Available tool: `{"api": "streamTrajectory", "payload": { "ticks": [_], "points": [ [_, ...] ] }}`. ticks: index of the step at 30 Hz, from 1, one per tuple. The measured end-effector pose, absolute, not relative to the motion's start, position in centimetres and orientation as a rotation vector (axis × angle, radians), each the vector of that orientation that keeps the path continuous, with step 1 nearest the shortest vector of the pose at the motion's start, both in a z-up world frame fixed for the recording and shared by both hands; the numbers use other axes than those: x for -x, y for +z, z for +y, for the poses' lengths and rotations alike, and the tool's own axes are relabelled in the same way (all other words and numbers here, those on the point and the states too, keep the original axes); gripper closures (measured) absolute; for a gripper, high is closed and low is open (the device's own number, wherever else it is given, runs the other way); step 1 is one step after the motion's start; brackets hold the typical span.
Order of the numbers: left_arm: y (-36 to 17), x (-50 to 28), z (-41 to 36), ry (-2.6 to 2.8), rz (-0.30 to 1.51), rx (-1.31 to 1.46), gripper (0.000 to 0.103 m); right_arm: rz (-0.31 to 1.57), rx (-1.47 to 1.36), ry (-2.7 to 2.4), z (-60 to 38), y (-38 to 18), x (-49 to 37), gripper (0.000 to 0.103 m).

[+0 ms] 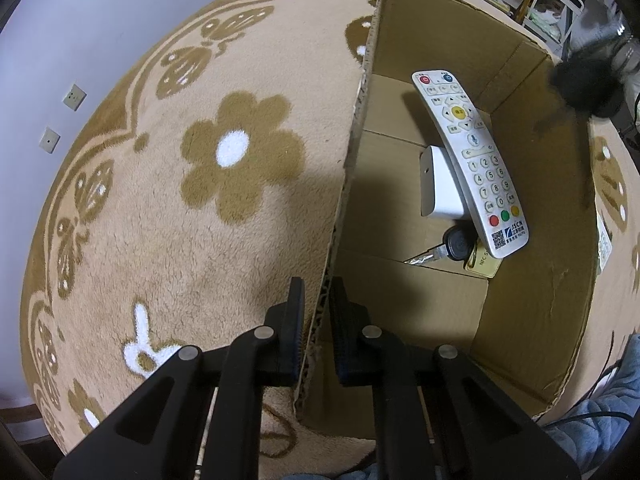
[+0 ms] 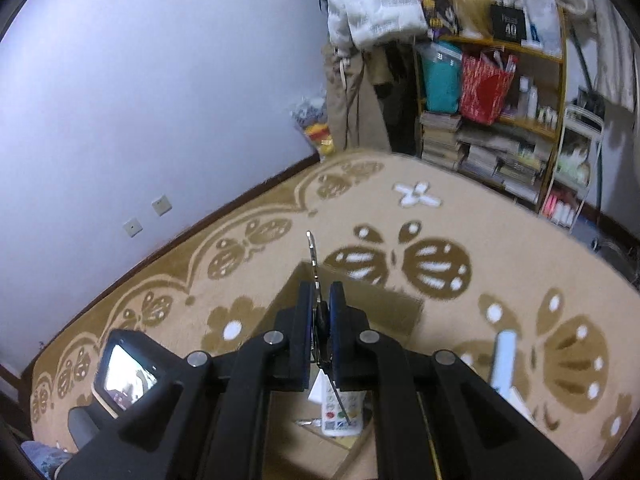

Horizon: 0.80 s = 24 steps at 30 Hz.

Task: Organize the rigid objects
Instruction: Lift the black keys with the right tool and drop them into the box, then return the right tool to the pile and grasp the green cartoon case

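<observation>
Cardboard box [image 1: 532, 320] sat open on the tan flowered carpet [image 1: 200, 240], and the left gripper [image 1: 318, 292] was clamped on the box's left wall, one finger outside and one inside. Only the left wrist view looked straight into the box: a white remote [image 1: 470, 160] lay slanted over a white rectangular block [image 1: 440, 184], with a black-headed key [image 1: 444, 250] and a yellowish tag [image 1: 482, 260] at its lower end. In the right wrist view that box appeared below the fingers, the remote only partly visible. That view alone showed the right gripper [image 2: 321, 300] with its jaws pressed together on a thin metal key [image 2: 313, 256], whose blade stuck up past the fingertips. Further right, a white-and-blue object [image 2: 505, 360] lay blurred on the carpet, and cluttered shelves [image 2: 500, 120] stood along the far wall.
</observation>
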<state>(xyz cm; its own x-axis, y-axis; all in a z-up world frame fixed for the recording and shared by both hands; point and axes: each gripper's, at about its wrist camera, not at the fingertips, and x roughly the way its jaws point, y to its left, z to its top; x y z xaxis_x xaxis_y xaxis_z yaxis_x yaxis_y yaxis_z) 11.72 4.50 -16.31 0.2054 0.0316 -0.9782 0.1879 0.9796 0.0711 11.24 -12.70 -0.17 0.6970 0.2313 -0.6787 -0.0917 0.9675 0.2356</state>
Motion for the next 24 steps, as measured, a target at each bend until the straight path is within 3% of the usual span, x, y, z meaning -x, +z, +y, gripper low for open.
{"api": "streamTrajectory", "payload": {
  "ticks": [9, 20, 22, 24],
  "points": [
    [-16.3, -11.8, 4.5, -0.107, 1.364, -0.186, 0.092, 0.911, -0.213, 0.171, -12.5, -5.1, -11.5, 0.094],
    [-16.3, -11.8, 4.6, -0.109, 1.366, -0.182, 0.092, 0.917, -0.193, 0.159, -12.7, -4.5, -10.8, 0.093],
    [-16.3, -11.8, 4.5, -0.109, 1.364, -0.185, 0.092, 0.912, -0.186, 0.148, -13.0, -3.9, -10.6, 0.087],
    [-16.4, -11.8, 4.5, -0.108, 1.364, -0.184, 0.092, 0.923, -0.169, 0.111, -13.4, -3.5, -10.1, 0.071]
  ]
}}
